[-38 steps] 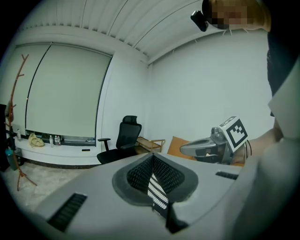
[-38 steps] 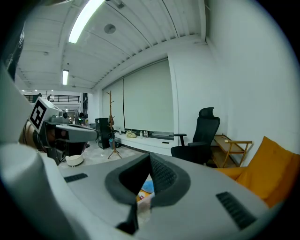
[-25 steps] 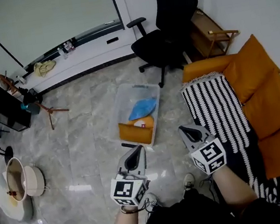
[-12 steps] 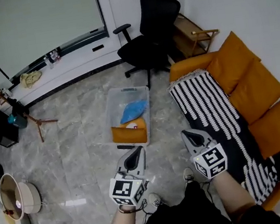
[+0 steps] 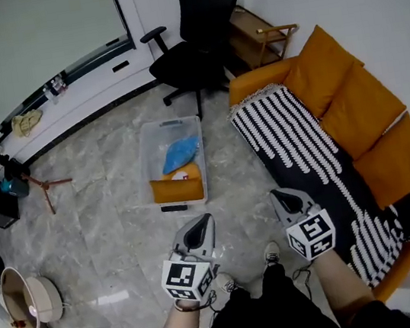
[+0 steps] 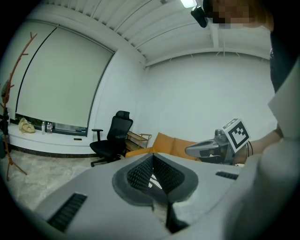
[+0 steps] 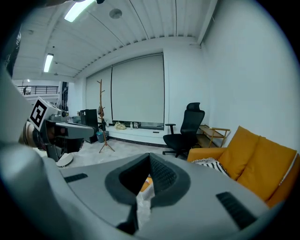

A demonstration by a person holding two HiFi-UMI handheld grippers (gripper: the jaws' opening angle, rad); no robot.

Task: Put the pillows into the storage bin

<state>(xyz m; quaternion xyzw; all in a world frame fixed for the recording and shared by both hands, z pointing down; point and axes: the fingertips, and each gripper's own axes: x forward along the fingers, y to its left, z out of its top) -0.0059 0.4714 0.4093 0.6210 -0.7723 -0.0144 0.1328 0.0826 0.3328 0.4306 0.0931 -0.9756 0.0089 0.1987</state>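
The storage bin [image 5: 174, 161] stands on the floor [image 5: 96, 207] a little left of the middle of the head view. Inside it lie a blue pillow [image 5: 180, 154] and, at its near end, an orange pillow [image 5: 176, 190].

Compared with a second ago, the bin and the office chair [image 5: 196, 37] have slid toward the left of the frame. The sofa [image 5: 254, 82], with its three orange cushions [image 5: 356, 108] and striped blanket [image 5: 295, 149], now shows fully at the right.

At the bottom of the frame, the left gripper [image 5: 198, 230] and the right gripper [image 5: 287, 202] are well apart from the bin. Each has its fingers pressed together on nothing.

I judge that two pillows are already stored and the person is turning to the sofa for the next one. Both grippers must first spread their fingers.
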